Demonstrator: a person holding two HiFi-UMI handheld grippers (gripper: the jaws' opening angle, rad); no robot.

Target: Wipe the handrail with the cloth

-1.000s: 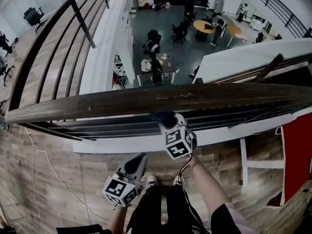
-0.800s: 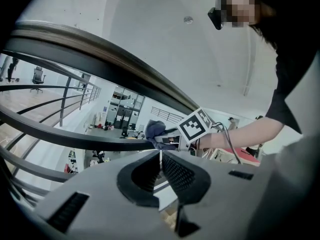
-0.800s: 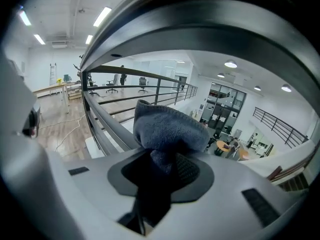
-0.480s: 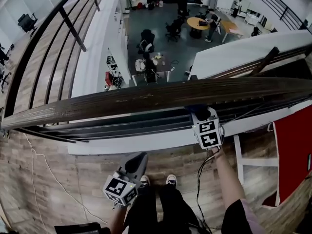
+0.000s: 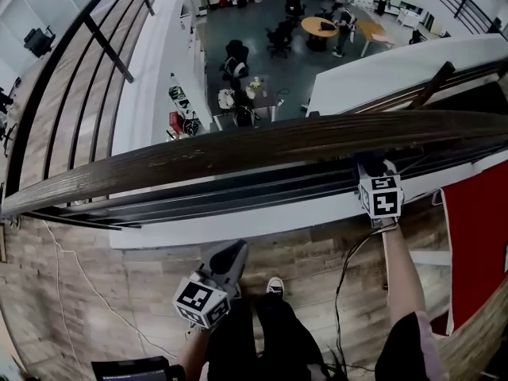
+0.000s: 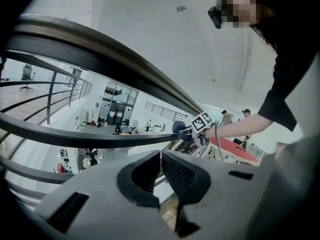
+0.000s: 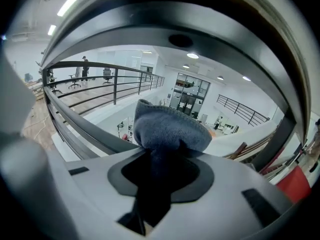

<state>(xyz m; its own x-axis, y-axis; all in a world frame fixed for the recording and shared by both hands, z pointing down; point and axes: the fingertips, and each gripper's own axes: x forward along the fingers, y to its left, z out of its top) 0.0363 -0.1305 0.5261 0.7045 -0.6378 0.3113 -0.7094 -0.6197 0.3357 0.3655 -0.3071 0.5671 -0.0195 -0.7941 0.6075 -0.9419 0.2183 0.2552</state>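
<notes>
The dark wooden handrail crosses the head view from lower left to upper right. My right gripper is up against its near side, right of centre, shut on a blue-grey cloth pressed to the rail. In the right gripper view the cloth bulges out of the jaws, and the handrail arches just above it. My left gripper hangs low near the person's legs, away from the rail, shut on nothing. Its own view shows the left gripper, the handrail and the cloth far off.
Dark lower rails run under the handrail. Beyond it is a drop to a lower floor with desks, chairs and people. A red panel stands at the right. A cable lies on the wooden floor.
My right gripper has slid to the right along the handrail with the cloth. The left gripper has stayed low in about the same place.
</notes>
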